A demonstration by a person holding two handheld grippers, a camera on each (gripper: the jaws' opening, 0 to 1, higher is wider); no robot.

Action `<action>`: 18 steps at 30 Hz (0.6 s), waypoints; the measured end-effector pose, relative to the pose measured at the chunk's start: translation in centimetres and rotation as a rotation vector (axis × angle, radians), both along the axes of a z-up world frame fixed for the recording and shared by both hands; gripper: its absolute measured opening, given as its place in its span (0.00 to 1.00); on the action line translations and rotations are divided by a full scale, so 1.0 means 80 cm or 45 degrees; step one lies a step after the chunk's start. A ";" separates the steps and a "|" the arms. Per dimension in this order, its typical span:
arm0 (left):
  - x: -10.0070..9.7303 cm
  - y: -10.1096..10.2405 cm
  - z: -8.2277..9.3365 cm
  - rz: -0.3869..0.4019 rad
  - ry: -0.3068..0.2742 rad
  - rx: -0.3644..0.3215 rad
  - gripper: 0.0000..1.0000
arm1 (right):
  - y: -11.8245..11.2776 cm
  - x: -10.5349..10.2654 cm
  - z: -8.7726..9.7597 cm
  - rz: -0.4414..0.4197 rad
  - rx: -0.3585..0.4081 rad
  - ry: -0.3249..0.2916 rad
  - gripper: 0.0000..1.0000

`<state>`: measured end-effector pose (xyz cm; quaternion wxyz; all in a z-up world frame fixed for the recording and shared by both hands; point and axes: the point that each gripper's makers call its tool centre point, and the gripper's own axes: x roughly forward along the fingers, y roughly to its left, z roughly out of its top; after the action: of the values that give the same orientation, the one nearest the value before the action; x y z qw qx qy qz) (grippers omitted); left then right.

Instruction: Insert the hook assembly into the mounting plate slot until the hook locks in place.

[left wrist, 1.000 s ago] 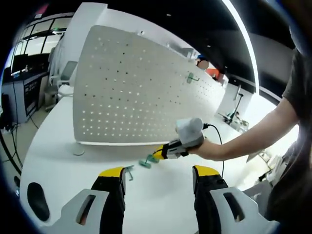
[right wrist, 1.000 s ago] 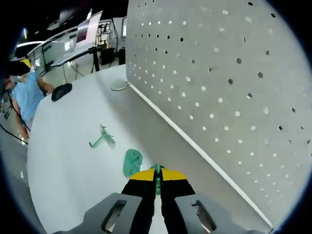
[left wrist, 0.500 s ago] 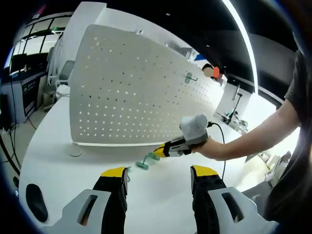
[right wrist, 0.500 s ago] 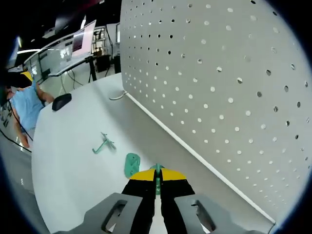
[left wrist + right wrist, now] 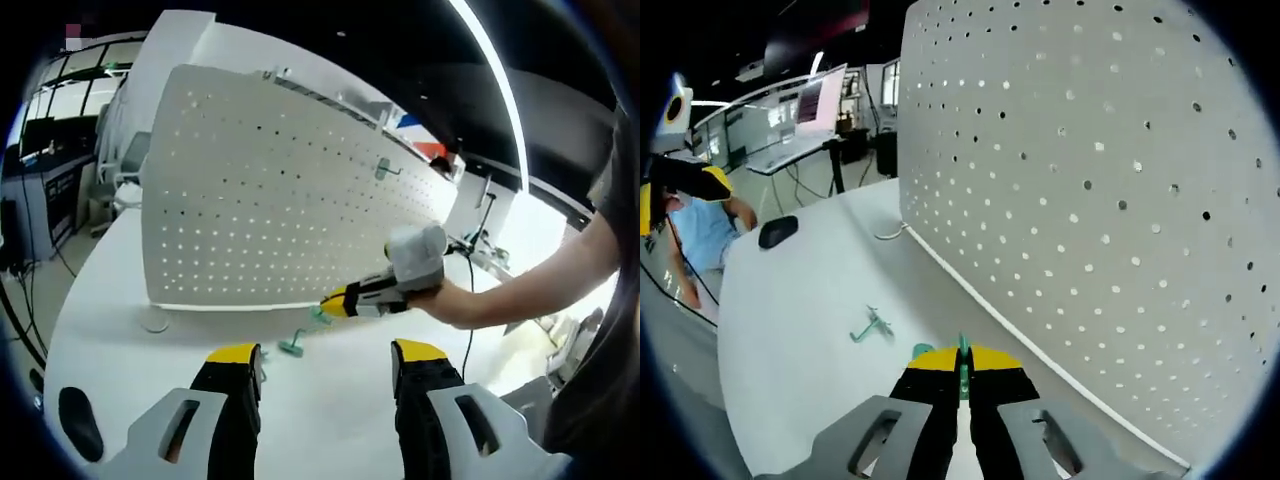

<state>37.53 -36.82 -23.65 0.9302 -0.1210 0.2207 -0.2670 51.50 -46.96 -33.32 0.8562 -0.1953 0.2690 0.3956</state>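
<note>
A large white pegboard (image 5: 270,190) stands upright on the white table (image 5: 130,360); in the right gripper view the pegboard (image 5: 1090,200) rises close on the right. My right gripper (image 5: 330,302) hangs above the table in front of the board, shut on a thin green hook piece (image 5: 962,355). Below it a green part (image 5: 293,346) lies on the table. Another green hook (image 5: 870,328) lies on the table further left. My left gripper (image 5: 328,352) is open and holds nothing, low over the near table. One green hook (image 5: 385,170) hangs high on the board.
A black mouse (image 5: 778,231) lies on the table, and a small round disc (image 5: 155,323) sits at the board's foot. A person's arm (image 5: 530,280) reaches in from the right. Desks with monitors (image 5: 820,100) stand behind.
My right gripper has risen from the table with the green hook piece, up and away from the green part below. The left gripper has held almost still.
</note>
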 end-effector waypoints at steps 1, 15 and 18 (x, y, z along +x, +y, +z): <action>0.000 -0.002 0.004 -0.003 -0.014 -0.005 0.54 | 0.001 -0.004 0.005 0.004 0.008 -0.009 0.00; -0.018 -0.019 0.022 -0.061 -0.073 -0.002 0.53 | 0.005 -0.049 0.058 0.005 0.122 -0.080 0.00; -0.022 -0.023 0.024 -0.071 -0.090 0.000 0.52 | 0.009 -0.061 0.074 0.001 0.162 -0.094 0.00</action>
<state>35.78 -38.65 -21.76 0.9297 -0.1055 0.1910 -0.2968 46.60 -46.26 -27.44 0.8761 -0.1552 0.2114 0.4047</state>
